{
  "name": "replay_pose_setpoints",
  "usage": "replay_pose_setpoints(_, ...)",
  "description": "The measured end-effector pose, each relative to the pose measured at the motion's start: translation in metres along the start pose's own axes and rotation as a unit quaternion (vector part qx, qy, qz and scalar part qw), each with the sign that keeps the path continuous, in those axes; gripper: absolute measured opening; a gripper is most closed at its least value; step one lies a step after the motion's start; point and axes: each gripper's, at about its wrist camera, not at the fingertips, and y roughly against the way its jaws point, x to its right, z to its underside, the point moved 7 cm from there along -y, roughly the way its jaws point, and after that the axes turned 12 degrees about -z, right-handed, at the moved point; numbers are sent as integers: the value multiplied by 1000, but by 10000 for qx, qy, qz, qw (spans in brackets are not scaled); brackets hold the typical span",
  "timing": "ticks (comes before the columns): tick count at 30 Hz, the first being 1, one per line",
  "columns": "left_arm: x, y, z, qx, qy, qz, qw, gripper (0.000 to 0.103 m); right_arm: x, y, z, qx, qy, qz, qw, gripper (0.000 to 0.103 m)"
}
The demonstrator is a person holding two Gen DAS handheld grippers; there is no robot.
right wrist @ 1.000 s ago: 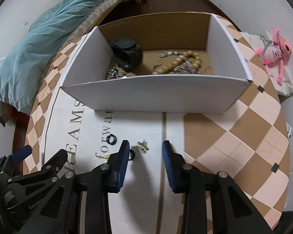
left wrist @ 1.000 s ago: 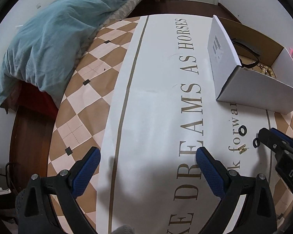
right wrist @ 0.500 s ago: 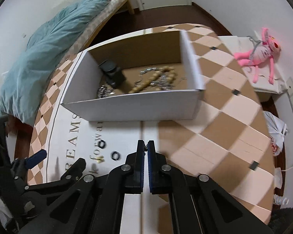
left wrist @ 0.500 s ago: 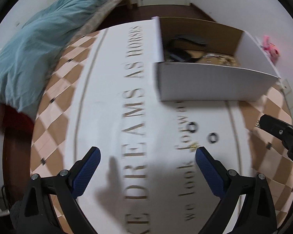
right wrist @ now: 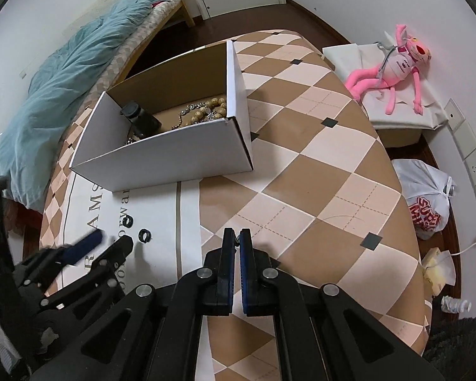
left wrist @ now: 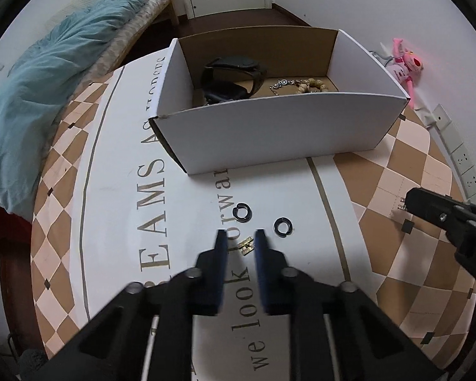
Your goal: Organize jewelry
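Partly done, by the look of it. Already inside the open white cardboard box: a black watch at the left end, a wooden bead bracelet and a silvery chain toward the right. Left out on the lettered tablecloth, just near of the box: two black ring-shaped pieces side by side, and a small gold piece, likely an earring.

Left gripper pointing steeply down with jaws closing around that gold piece; still a gap on each side, so no grip yet. Right gripper closed, with a tiny metallic piece pinched at its tip, seen best from the left camera; too small to name. Hovers over the checkered part of the cloth, right of the rings and well apart from the box.

Remaining, as a guess: drop the pinched piece in the box, then the gold piece, then both rings.

Room for moving: bare cloth between the rings and the box's near wall; box open on top with tall walls to clear. Round table edge falling away on the right, with a plastic bag and a pink plush toy beyond it. Grippers close to each other near the rings.
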Motion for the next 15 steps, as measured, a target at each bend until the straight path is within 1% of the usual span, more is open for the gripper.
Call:
replay_pose_setpoints(1,0,0,0,13,-3,8,10000,6,0,1,0,8,17,1,10000,3)
replay_pose_setpoints(2,0,0,0,17,-4,32,10000,5,-1,2,-1,17,21,-4,10000,3)
replay_pose_setpoints(9,1,12,-3,137,108,209,9996,3,-7,18,-8,154,36,-125,9998,3)
replay_pose_setpoints(12,-7,29,-11,220,304,447,9983,3,-13,31,-14,265,60,-233,9994,3)
replay_pose_setpoints(15,-25,54,-25,360,642,740,9945,3,-20,46,-23,392,86,-347,9986,3)
